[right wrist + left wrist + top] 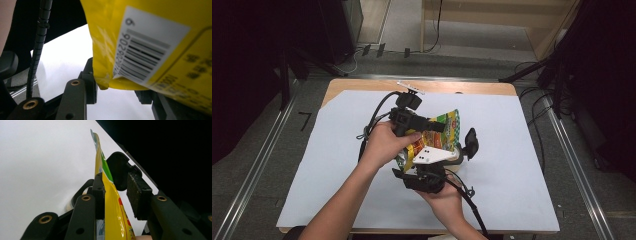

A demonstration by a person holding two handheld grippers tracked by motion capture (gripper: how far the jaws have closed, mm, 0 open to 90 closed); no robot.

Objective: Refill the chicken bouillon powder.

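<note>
snack bag (447, 131): glossy yellow foil, flat | left claw (115, 195) apart around it | right claw (117, 93): grip unclear

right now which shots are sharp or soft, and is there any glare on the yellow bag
High view: evenly lit, slightly soft, dark at both edges; the yellow bag shows no clear glare. Left gripper view: the left gripper fingers are sharp, the white table cover is washed out, and the bag has a glossy highlight low down. Right gripper view: the bag is very close, barcode readable, smaller print blurred.
</note>
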